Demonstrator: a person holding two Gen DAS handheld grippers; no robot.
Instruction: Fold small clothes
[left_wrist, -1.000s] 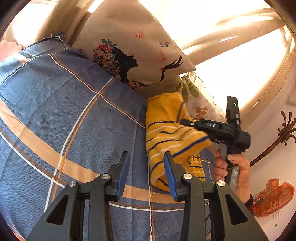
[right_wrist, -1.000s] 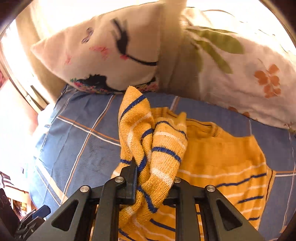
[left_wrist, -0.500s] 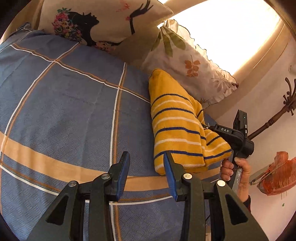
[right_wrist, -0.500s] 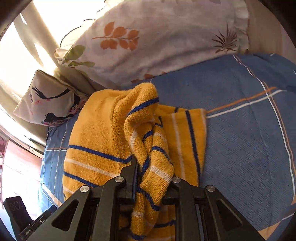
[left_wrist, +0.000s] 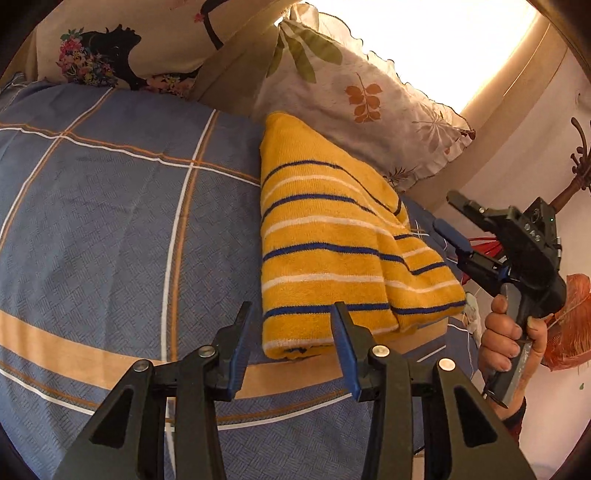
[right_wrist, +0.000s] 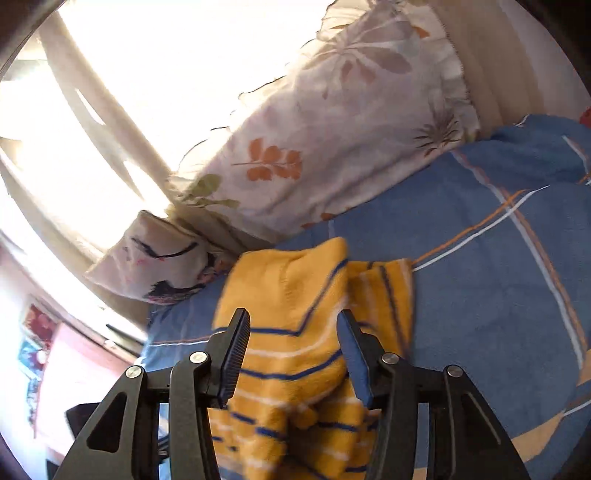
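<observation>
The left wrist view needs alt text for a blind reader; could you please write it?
A folded yellow striped sweater lies on a blue plaid bedspread by two pillows. The open left gripper hovers at its near edge, and the right gripper, hand-held, is open beside it.

The folded sweater (left_wrist: 332, 254) was mustard yellow with navy and white stripes. The bedspread (left_wrist: 110, 221) was blue, crossed by white and orange lines and a broad tan band. The far left pillow (left_wrist: 122, 48) was cream with a black silhouette and bright flowers; the right pillow (left_wrist: 362, 103) was off-white with green and orange leaves. The tongs were black with blue pads (left_wrist: 345, 345).
</observation>
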